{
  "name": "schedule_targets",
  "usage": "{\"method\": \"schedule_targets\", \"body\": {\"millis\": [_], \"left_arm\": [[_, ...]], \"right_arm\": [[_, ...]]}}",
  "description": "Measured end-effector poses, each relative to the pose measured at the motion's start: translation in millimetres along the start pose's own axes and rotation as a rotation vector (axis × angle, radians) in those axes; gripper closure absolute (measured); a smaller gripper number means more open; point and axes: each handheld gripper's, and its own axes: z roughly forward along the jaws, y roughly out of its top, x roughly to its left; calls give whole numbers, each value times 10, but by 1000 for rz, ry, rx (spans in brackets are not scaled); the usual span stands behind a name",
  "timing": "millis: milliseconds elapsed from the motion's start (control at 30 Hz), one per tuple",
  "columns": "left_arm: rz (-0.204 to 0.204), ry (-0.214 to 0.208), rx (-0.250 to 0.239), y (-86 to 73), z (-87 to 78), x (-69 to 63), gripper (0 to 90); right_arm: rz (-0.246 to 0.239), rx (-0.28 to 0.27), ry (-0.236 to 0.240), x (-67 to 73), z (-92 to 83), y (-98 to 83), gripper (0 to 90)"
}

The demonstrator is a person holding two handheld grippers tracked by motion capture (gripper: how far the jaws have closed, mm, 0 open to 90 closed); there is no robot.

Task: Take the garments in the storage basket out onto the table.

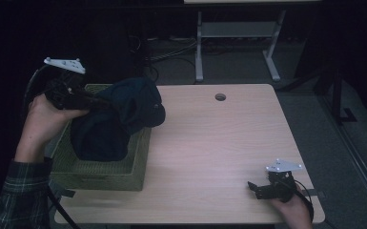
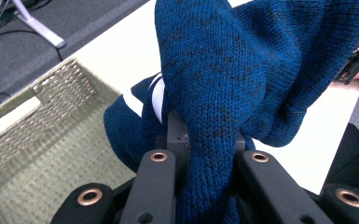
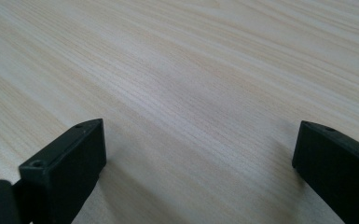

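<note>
A dark blue knitted garment (image 1: 119,117) hangs over the woven green basket (image 1: 124,174) at the table's left, its lower part sagging into the basket. My left gripper (image 1: 97,101) is shut on a fold of it above the basket's far left side. In the left gripper view the blue knit (image 2: 214,84) bulges out from between the jaws, with a white stripe (image 2: 156,100) showing, and the basket floor (image 2: 42,154) lies below. My right gripper (image 1: 256,187) rests low near the table's front right corner, open, its jaws wide apart over bare wood (image 3: 196,93).
The light wooden table (image 1: 209,143) has a round cable hole (image 1: 220,97) near its far edge. Behind the table stand white desk legs (image 1: 199,47) and cables on a grey floor. A plaid sleeve (image 1: 16,195) enters at bottom left.
</note>
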Motion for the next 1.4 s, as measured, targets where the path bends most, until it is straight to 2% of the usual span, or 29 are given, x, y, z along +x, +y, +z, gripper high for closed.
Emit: {"method": "schedule_targets", "body": {"millis": [433,867,1267,1400], "left_arm": [[37,-49,-26,205,116,-122,799],[64,-100,-43,393,299,-259,799],[88,-145,-39,528,530,-393,799],[96,-168,-37,563,657,-447,799]], "right_arm": [[0,0,0,0,0,0,24],[0,1,0,0,-1,0,24],[0,0,0,0,0,0,24],[0,0,0,0,0,0,24]]}}
